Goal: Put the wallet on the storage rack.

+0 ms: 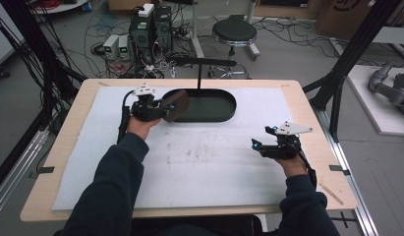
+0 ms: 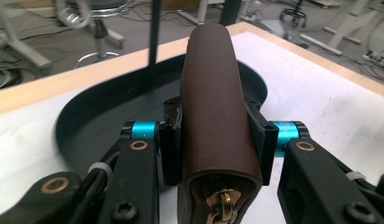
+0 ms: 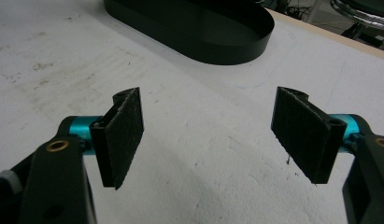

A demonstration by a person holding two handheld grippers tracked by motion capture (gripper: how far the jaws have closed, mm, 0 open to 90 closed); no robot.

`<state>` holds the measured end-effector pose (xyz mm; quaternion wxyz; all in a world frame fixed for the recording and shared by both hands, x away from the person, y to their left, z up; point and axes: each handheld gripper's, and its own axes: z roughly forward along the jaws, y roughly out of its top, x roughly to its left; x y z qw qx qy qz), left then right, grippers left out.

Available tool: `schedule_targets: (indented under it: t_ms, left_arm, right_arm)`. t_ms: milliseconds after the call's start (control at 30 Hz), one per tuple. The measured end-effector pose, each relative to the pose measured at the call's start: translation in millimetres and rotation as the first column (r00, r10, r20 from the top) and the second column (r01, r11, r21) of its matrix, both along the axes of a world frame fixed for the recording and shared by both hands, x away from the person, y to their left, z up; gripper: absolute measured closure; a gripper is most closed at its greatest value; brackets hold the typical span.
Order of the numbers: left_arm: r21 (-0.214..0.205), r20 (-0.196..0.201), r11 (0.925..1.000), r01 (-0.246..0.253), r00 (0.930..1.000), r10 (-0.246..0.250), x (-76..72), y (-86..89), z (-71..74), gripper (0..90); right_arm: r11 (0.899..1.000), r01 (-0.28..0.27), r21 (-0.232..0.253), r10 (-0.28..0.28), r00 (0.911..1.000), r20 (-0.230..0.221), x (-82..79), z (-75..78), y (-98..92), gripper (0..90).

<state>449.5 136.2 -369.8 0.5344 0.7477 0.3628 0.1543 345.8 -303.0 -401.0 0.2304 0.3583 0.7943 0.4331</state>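
Note:
A brown leather zip pouch [image 2: 213,112] is clamped between the jaws of my left gripper [image 2: 216,140], its brass zipper pull toward the camera. In the high view the left gripper [image 1: 158,109] holds the brown pouch [image 1: 176,105] over the left end of the black oval tray [image 1: 224,112]. The tray's rim [image 2: 68,116] curves behind the pouch in the left gripper view. My right gripper [image 1: 261,145] hovers over the white mat at the right, jaws wide apart with nothing between the pads [image 3: 122,130]. The tray's end [image 3: 236,39] lies ahead of it.
A white foam mat [image 1: 204,162] covers the wooden table [image 1: 307,113]. A thin black post with a crossbar [image 1: 198,73] rises from the tray's far side. Beyond the table are a stool [image 1: 234,32], computers [image 1: 150,29] and floor cables. Black frame legs [image 1: 337,93] stand at the right.

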Motion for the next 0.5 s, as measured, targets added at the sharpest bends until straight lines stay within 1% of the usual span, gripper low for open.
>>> schedule_targets:
  t_ms: [33,100,133,167,233,333,367,400,433,467,500]
  left_arm:
    - [-0.002,0.005,1.0,0.003,1.0,-0.003,6.1,-5.2,1.1,63.6]
    - [-0.013,-0.003,0.9998,0.017,0.9998,-0.017,19.1,-14.4,1.1,63.6]
    - [-0.017,-0.009,0.9996,0.021,0.9997,-0.021,25.1,-18.9,-0.3,63.6]
    - [-0.017,-0.026,0.9995,0.026,0.9993,-0.026,30.8,-23.0,-2.1,63.5]
    - [-0.004,-0.04,0.9993,0.036,0.9985,-0.036,39.9,-31.0,-6.6,63.5]
    - [-0.014,-0.064,0.9988,0.048,0.9968,-0.048,49.4,-39.4,-12.7,63.3]
    - [-0.026,-0.072,0.9984,0.049,0.9961,-0.051,52.0,-41.7,-15.2,63.3]
    - [-0.026,-0.072,0.9984,0.049,0.9961,-0.051,52.0,-41.7,-15.2,63.2]
    - [-0.027,-0.081,0.9984,0.05,0.9953,-0.052,54.4,-43.6,-17.7,63.2]
    - [-0.013,-0.092,0.9988,0.047,0.9946,-0.048,58.8,-46.7,-22.5,63.1]
    - [-0.019,-0.096,0.9987,0.047,0.9942,-0.048,60.4,-47.9,-25.4,63.1]
  right_arm:
    - [1.0,0.004,-0.002,-0.004,1.0,-0.003,-0.1,0.0,-0.2,25.7]
    - [1.0,0.003,-0.004,-0.003,1.0,-0.003,0.0,0.0,-0.5,25.7]
    - [1.0,0.003,-0.004,-0.003,1.0,0.0,0.1,-0.2,-0.7,25.7]
    - [1.0,0.003,-0.001,-0.003,1.0,0.0,0.1,-0.4,-0.9,25.7]
    - [1.0,0.007,0.001,-0.007,1.0,-0.003,0.0,-0.8,-2.0,25.7]
    - [1.0,0.012,0.006,-0.012,0.9999,-0.003,0.1,-0.9,-4.5,25.7]
    - [1.0,0.01,0.007,-0.01,0.9999,-0.005,0.4,-1.0,-5.3,25.7]
    - [1.0,0.01,0.007,-0.01,0.9999,-0.005,0.4,-1.0,-5.3,25.7]
    - [1.0,0.014,0.01,-0.014,0.9999,-0.006,0.7,-1.5,-6.1,25.7]
    - [1.0,0.014,0.01,-0.014,0.9999,-0.008,0.9,-1.8,-6.5,25.7]
    - [1.0,0.017,0.009,-0.017,0.9998,-0.007,1.2,-2.3,-7.1,25.7]
